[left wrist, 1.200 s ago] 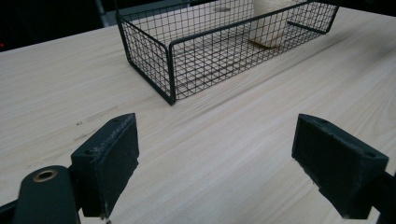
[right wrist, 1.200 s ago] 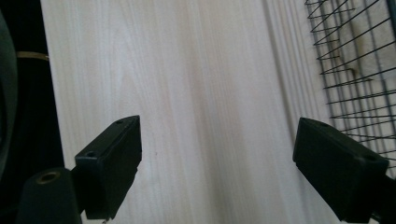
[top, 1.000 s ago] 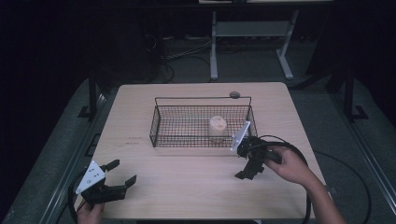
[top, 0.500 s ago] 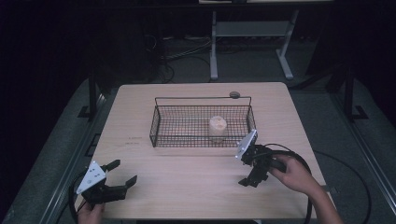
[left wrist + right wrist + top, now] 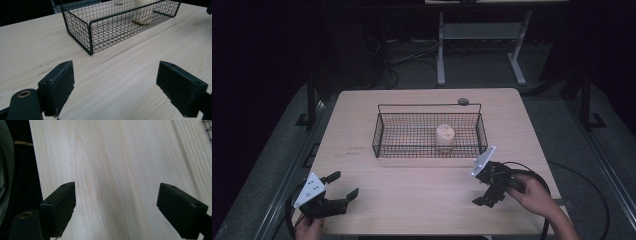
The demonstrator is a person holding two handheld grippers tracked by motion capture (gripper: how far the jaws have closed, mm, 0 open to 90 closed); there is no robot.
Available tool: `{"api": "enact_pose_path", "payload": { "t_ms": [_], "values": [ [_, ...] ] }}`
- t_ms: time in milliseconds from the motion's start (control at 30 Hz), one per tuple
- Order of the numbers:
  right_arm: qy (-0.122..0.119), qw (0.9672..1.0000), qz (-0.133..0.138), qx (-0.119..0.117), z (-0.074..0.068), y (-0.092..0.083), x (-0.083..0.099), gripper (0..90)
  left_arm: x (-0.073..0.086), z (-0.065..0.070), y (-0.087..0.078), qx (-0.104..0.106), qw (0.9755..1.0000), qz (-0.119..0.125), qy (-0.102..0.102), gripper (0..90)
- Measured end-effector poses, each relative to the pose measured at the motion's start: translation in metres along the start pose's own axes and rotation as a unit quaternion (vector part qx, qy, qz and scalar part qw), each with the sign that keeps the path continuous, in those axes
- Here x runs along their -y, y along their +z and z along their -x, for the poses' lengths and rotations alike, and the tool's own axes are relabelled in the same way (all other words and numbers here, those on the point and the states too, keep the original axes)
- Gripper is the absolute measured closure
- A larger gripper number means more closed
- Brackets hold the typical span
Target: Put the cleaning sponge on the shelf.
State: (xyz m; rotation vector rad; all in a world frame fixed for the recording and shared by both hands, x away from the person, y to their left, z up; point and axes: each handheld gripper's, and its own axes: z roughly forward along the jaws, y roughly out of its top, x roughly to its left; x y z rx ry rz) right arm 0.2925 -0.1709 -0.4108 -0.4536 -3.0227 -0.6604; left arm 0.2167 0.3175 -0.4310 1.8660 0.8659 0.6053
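From the high view, the wire basket (image 5: 429, 131) sits at the middle of the surface (image 5: 522, 130), its long axis running left to right. A pale roll (image 5: 445, 136) stands upright inside it, toward the right end, top facing up. The right tongs (image 5: 486, 192) hover near the front right edge, well apart from the basket, jaws spread and empty. The left tongs (image 5: 343, 186) rest at the front left corner, also spread wide with nothing held.

In the left gripper view, the left tongs (image 5: 115, 87) point toward the basket's (image 5: 90, 35) near corner, with the roll (image 5: 145, 12) at the far end behind the mesh.

In the right gripper view, the right tongs (image 5: 116, 207) face bare wood, with a bit of mesh (image 5: 208, 125) at the top right corner.

The roll looks to be already placed, so the step in hand is probably drawing the right tongs clear. To do it well, keep the jaws wide and low, away from the basket rim, so nothing snags the wire or tips the roll.
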Motion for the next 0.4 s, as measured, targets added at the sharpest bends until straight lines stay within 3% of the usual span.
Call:
{"api": "enact_pose_path", "payload": {
  "t_ms": [400],
  "values": [
    [0.01,0.9994,0.032,0.011,-0.008,0.003,0.016,15.1,0.0,0.001,0.001,-0.001,1.0,0.0,-0.001,14.1]
  ]
}}
